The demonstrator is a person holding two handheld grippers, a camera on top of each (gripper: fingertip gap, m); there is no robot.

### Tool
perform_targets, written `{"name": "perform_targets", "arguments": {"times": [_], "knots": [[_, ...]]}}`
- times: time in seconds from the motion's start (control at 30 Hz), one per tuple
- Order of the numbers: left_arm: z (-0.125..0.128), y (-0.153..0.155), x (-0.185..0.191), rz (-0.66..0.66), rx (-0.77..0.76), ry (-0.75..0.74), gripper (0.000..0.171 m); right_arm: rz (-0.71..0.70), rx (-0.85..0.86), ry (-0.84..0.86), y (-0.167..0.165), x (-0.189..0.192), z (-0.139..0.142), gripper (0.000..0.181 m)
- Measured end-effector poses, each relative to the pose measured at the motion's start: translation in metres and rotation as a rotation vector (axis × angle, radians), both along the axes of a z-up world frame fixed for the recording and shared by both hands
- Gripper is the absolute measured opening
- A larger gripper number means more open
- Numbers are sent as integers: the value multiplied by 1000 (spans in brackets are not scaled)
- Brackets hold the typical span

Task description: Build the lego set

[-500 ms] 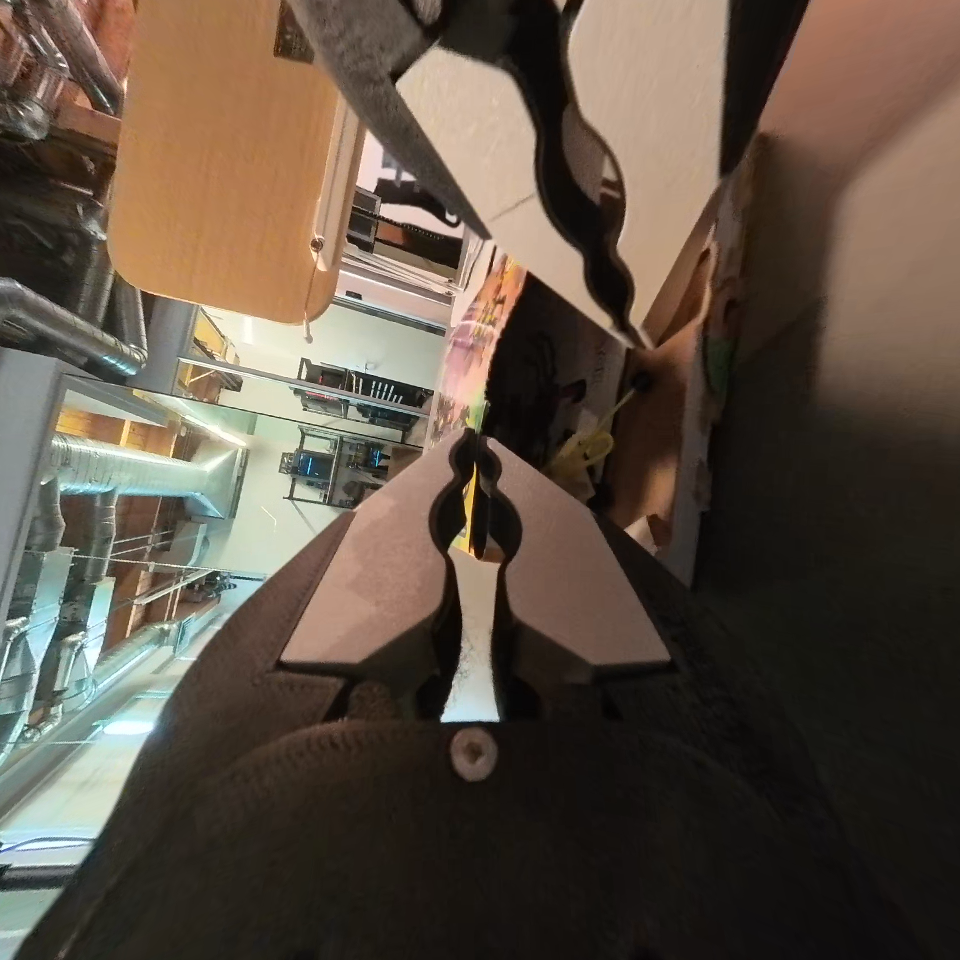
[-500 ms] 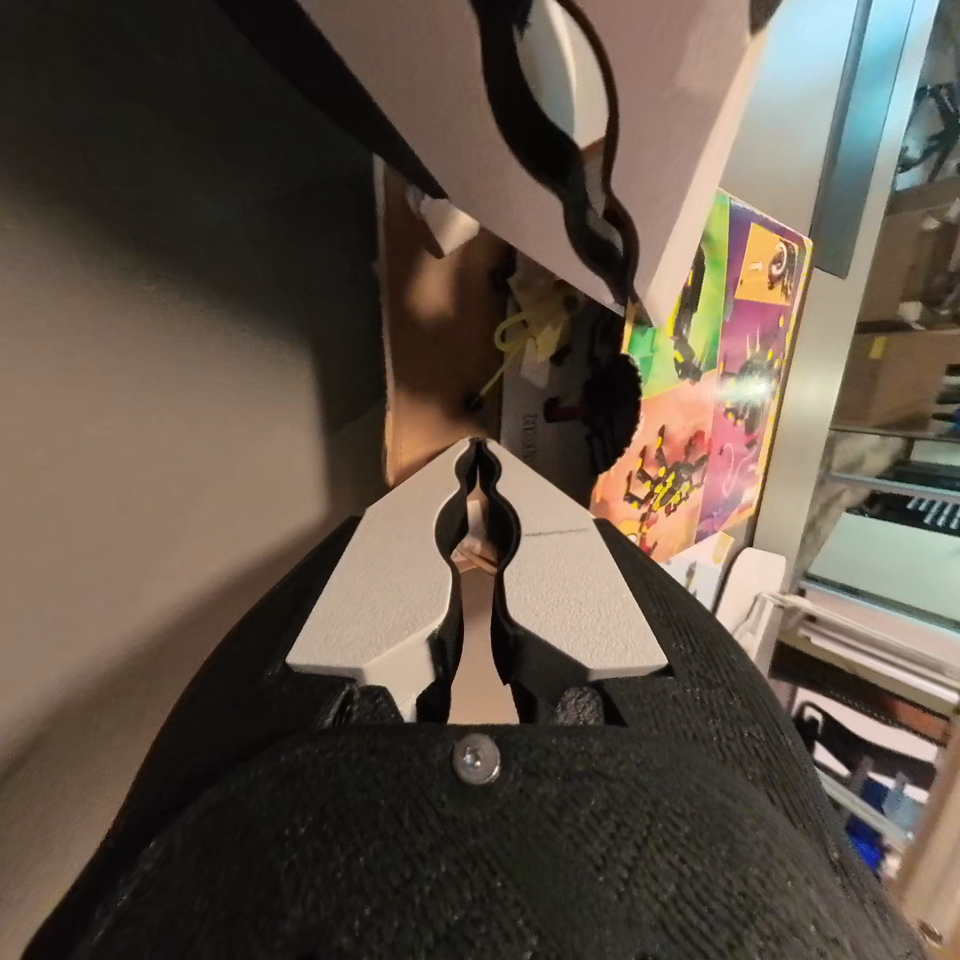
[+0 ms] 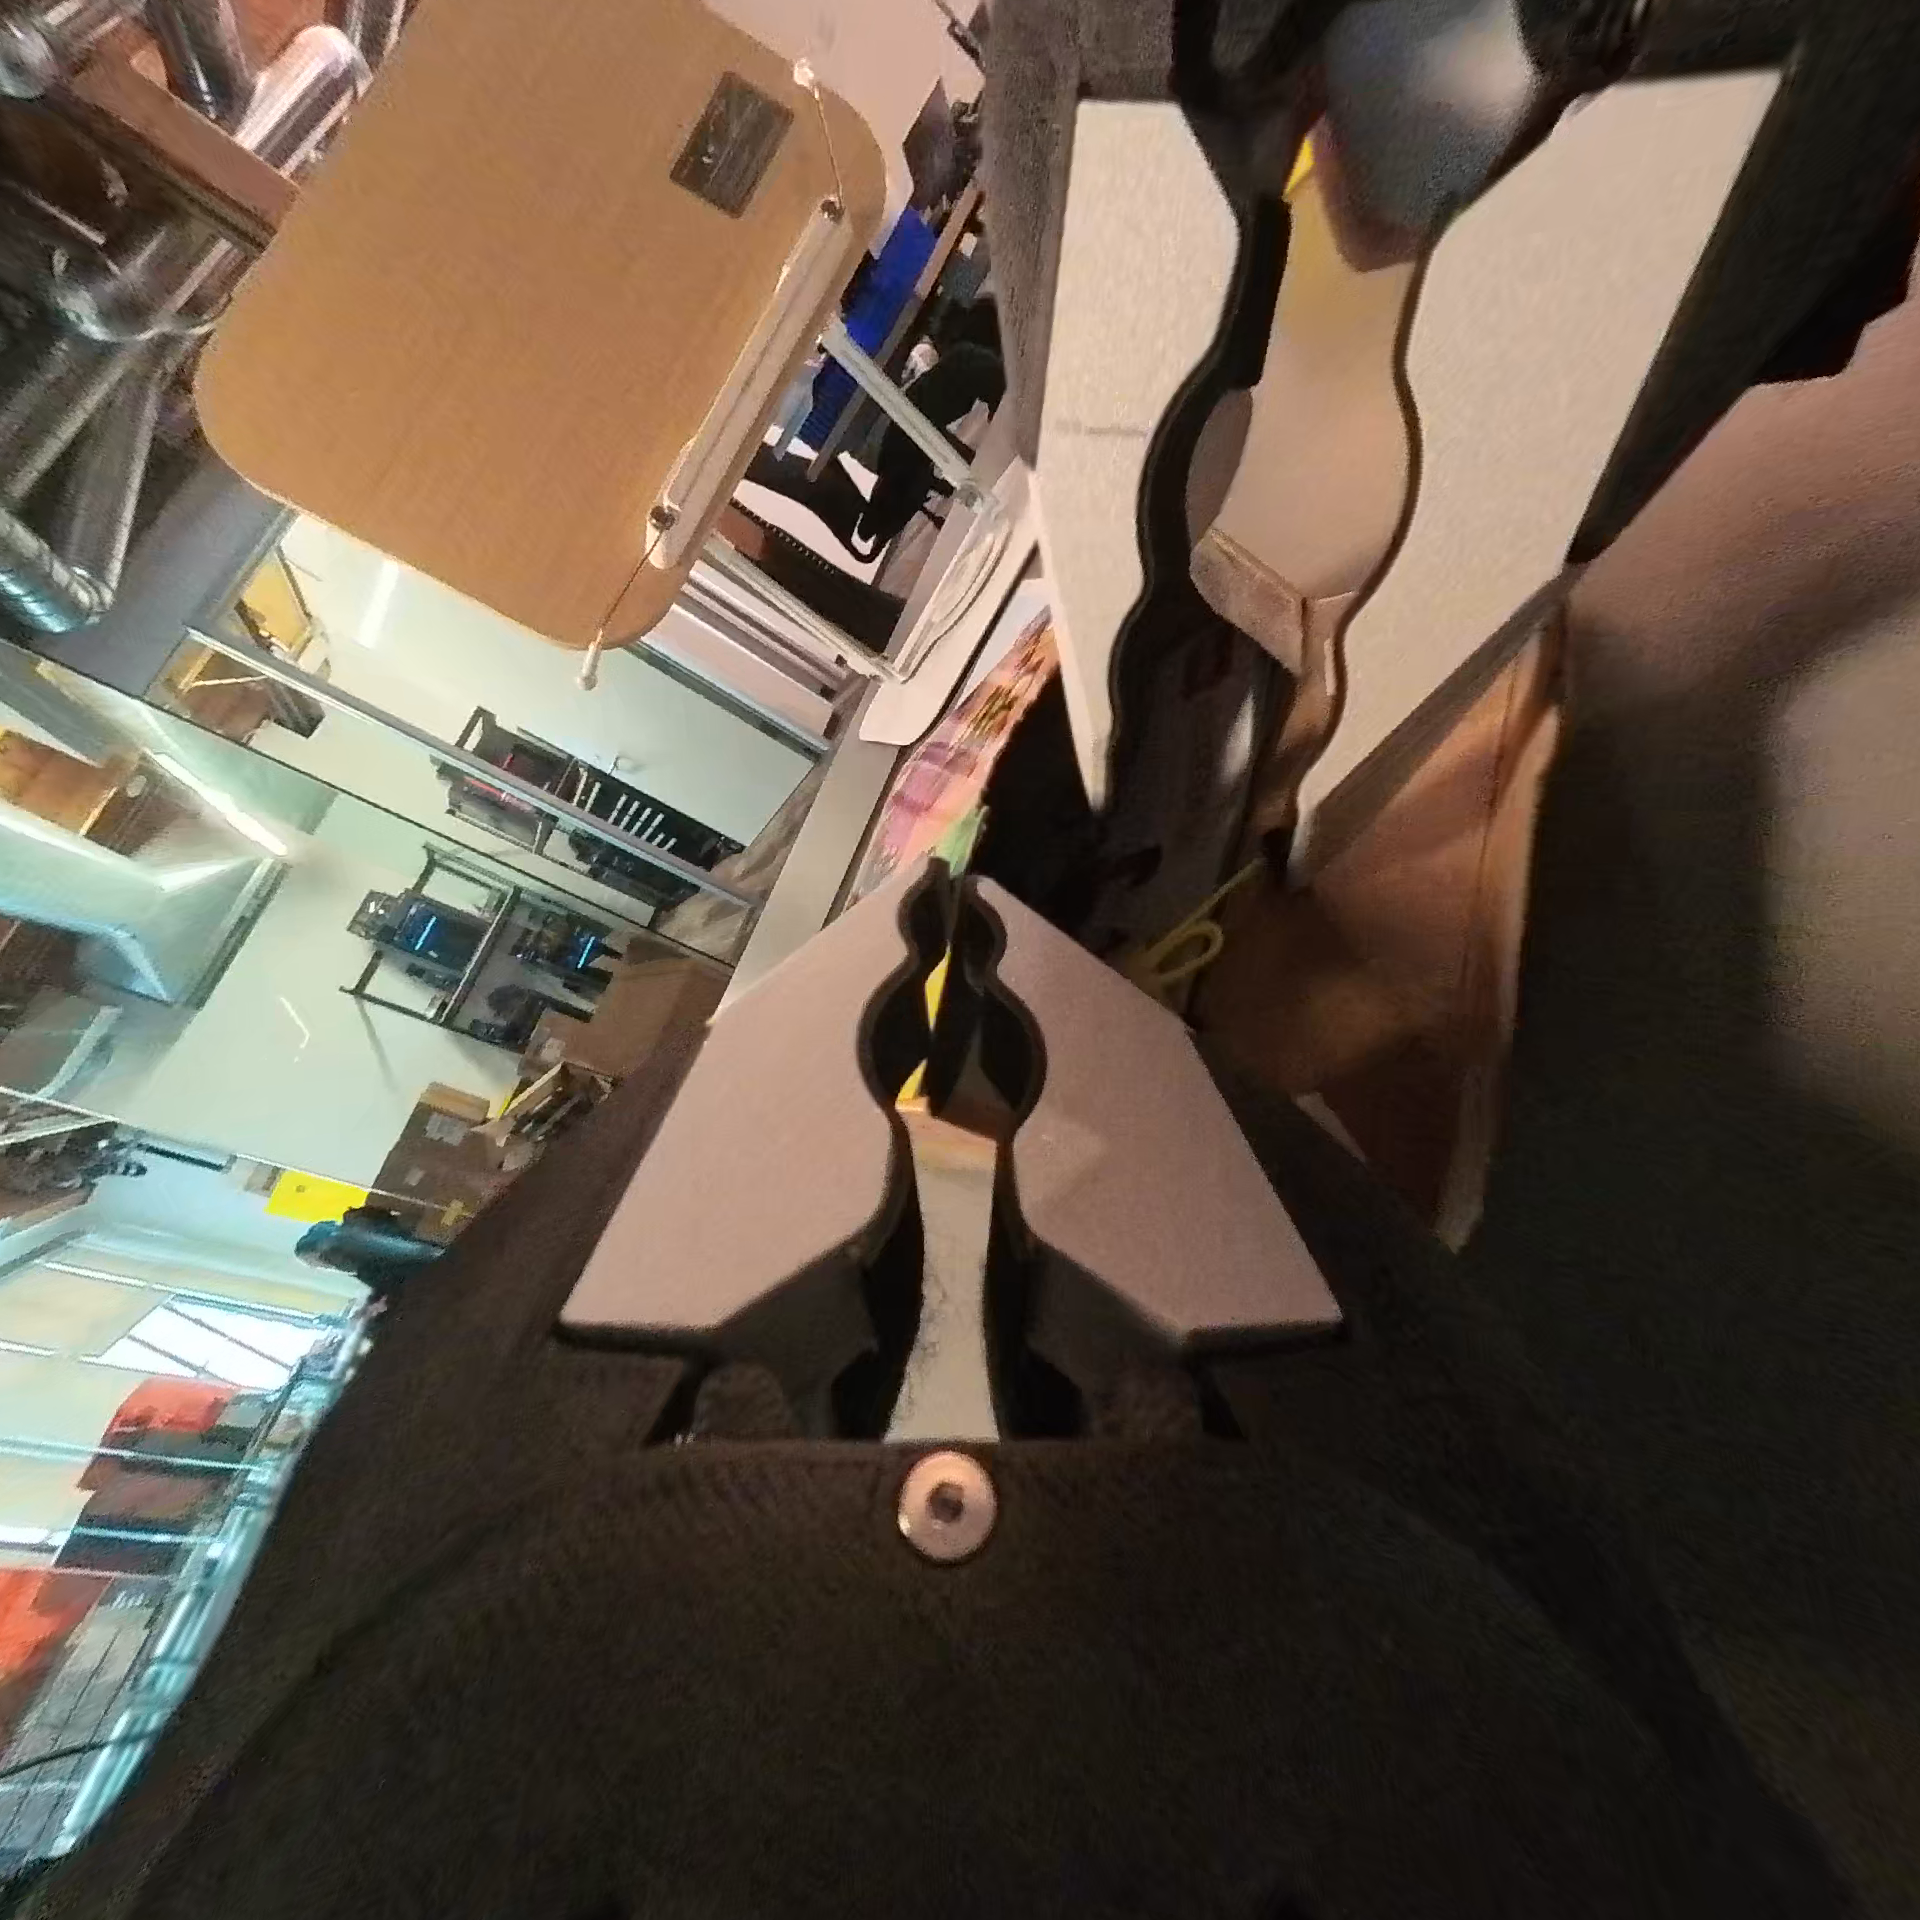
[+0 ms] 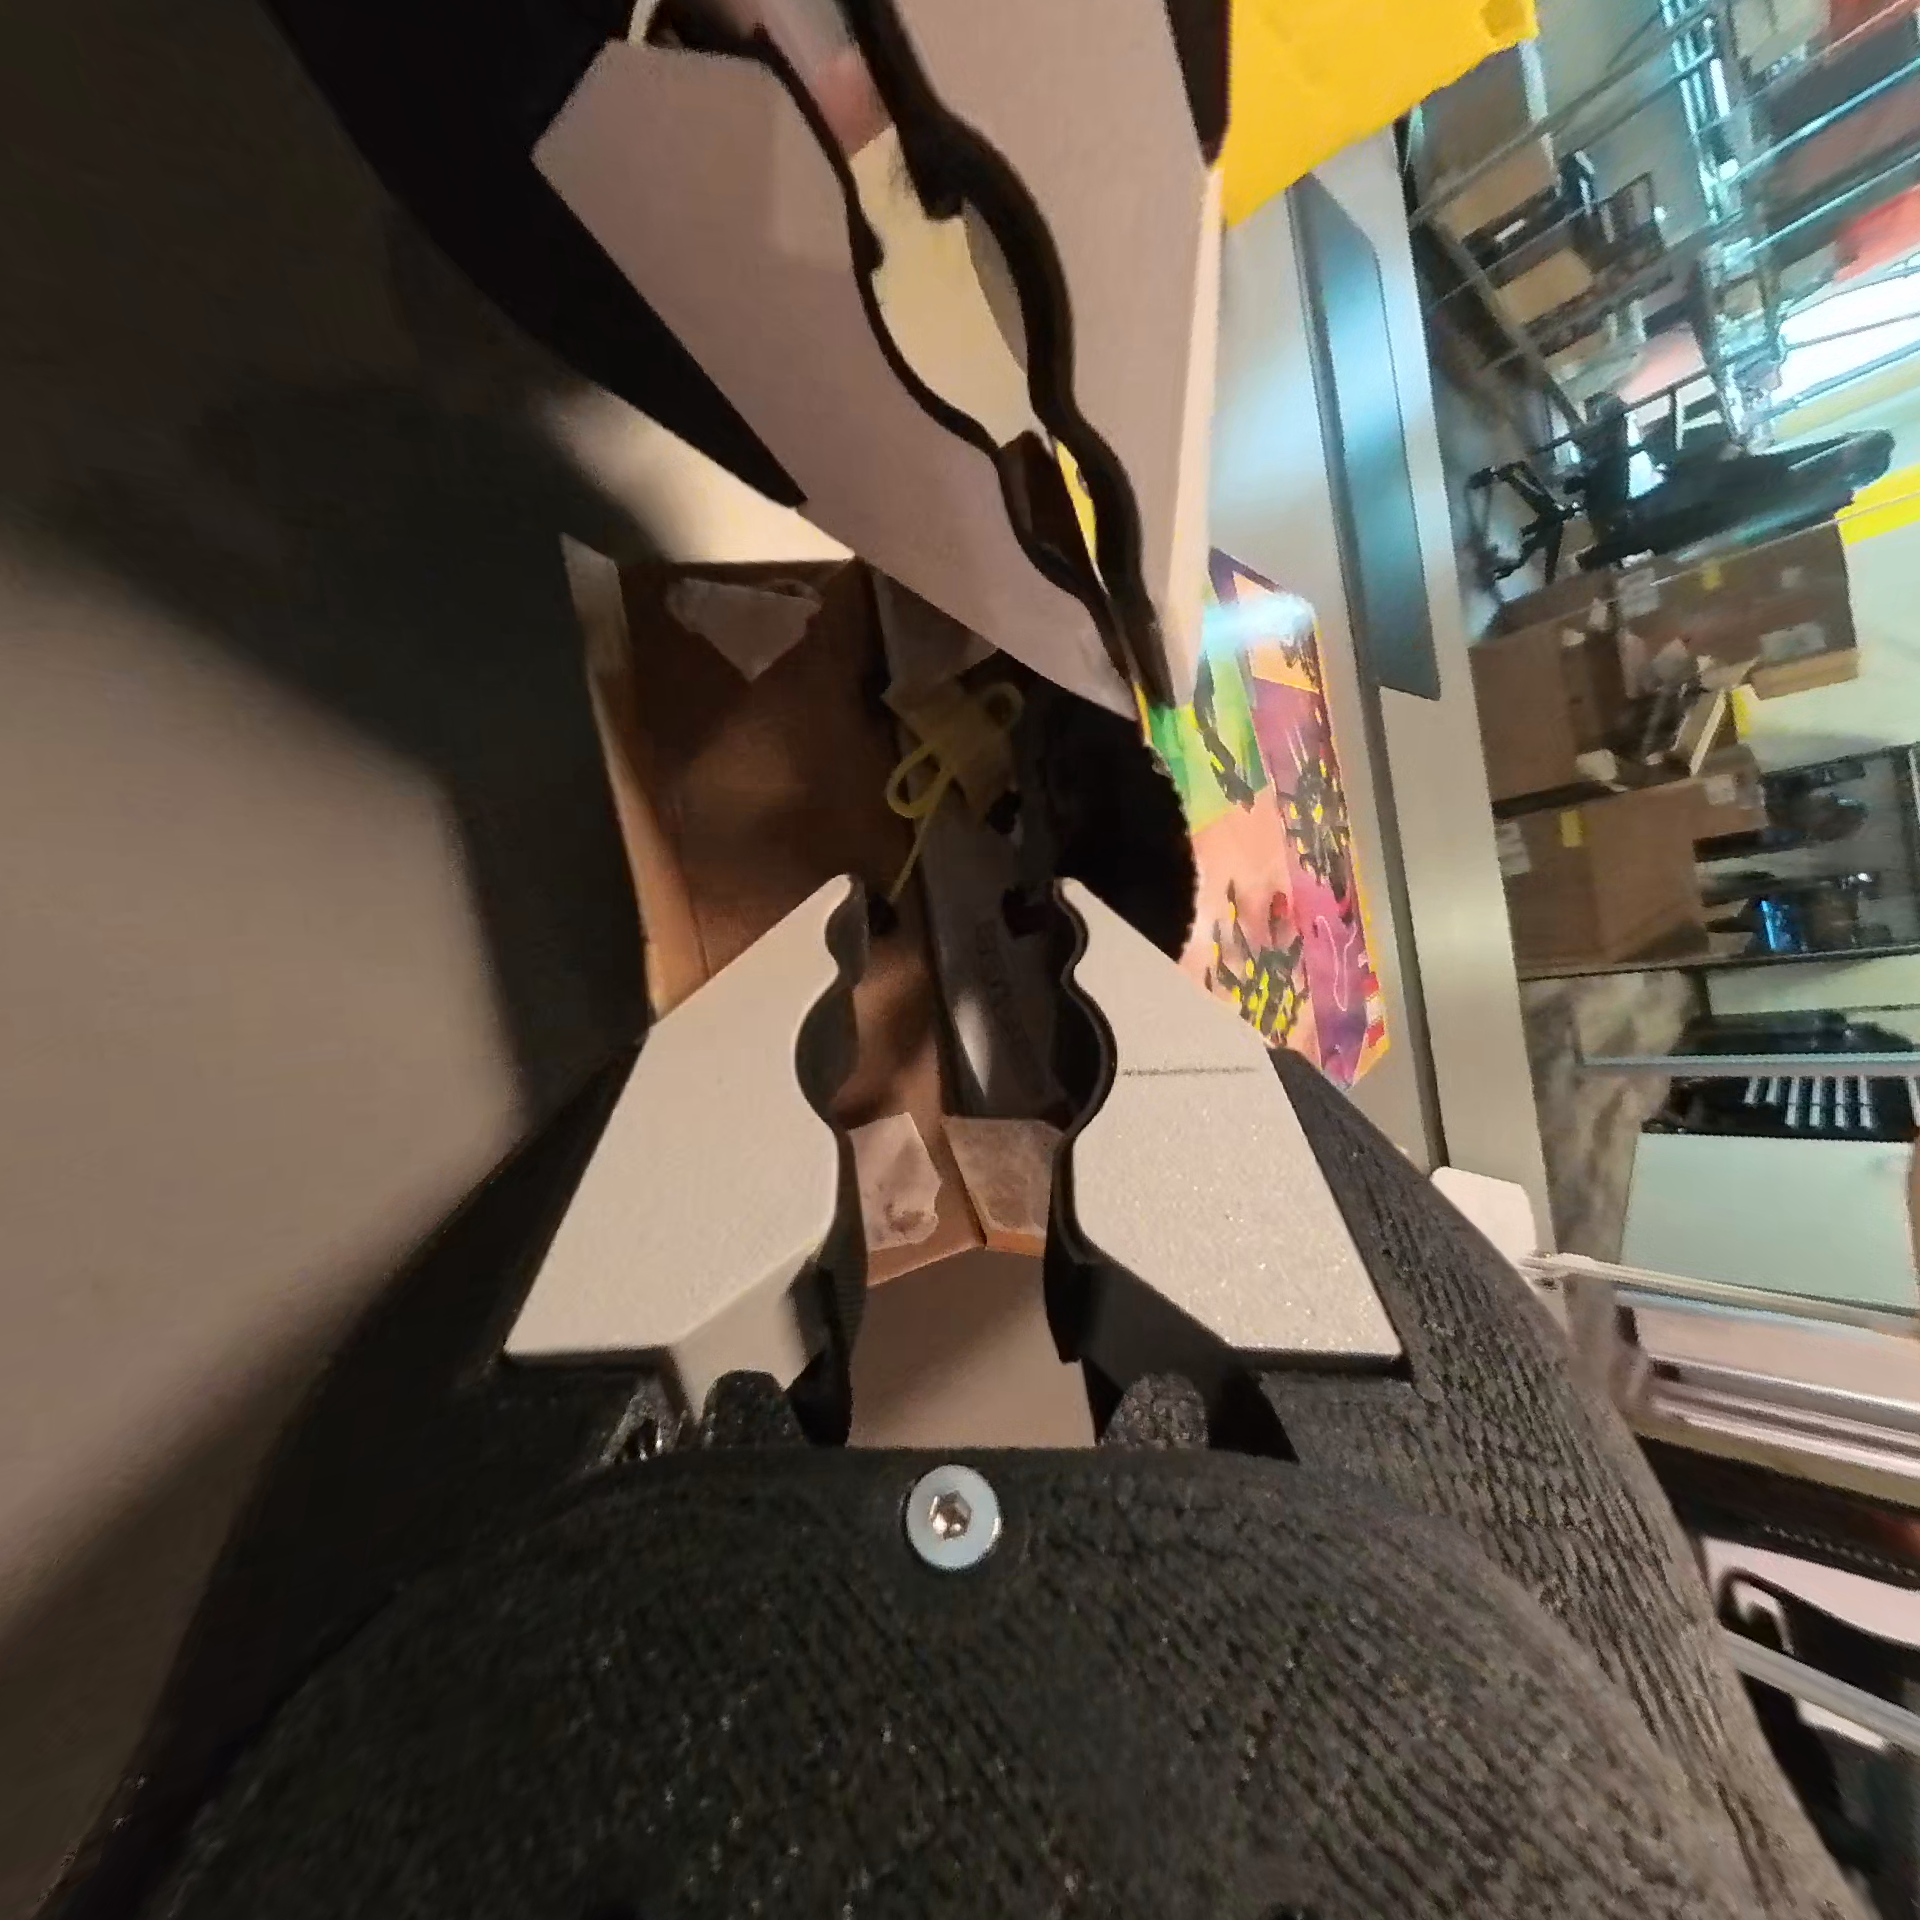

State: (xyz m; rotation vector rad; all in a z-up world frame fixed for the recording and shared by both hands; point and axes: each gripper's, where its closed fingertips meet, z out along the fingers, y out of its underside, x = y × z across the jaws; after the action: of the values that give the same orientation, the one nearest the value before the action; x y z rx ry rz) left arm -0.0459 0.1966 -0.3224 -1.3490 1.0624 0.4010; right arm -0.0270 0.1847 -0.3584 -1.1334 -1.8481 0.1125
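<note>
My left gripper [image 3: 951,883] is shut on a thin yellow and black lego piece [image 3: 940,1013]. It also shows at the top of the right wrist view [image 4: 1132,665], still pinching that piece [image 4: 1075,488]. My right gripper [image 4: 961,904] is open and empty, pointing into an open cardboard box [image 4: 748,748]. It also shows in the left wrist view [image 3: 1195,821], close above the left gripper. A yellow lego part [image 4: 935,758] and dark parts lie in the box. The colourful lego box [image 4: 1288,831] stands behind.
The box sits on a pale table [image 4: 208,935]. A wooden panel [image 3: 499,312] hangs to the left in the left wrist view. Shelves with cardboard cartons [image 4: 1621,862] and a grey post [image 4: 1361,416] are on the right. A yellow object [image 4: 1351,83] is at the top. One gripper's finger ends stand about 4 cm off the other's.
My right gripper has opened; it was shut half a second ago. Both grippers have come closer together and the views have tilted. The left gripper stays shut on its piece.
</note>
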Motion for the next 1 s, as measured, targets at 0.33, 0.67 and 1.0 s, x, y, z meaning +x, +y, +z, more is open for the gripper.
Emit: {"name": "perform_targets", "arguments": {"times": [0.33,0.67,1.0], "knots": [[0,-4,11,-29,19,44,1,-59,15,-58,0,2,-1,0],[5,9,-14,88,70,31,0,96,-374,252,-17,25,55,0],[-7,8,-10,75,99,166,1,219,-1295,794,-6,41,126,0]]}}
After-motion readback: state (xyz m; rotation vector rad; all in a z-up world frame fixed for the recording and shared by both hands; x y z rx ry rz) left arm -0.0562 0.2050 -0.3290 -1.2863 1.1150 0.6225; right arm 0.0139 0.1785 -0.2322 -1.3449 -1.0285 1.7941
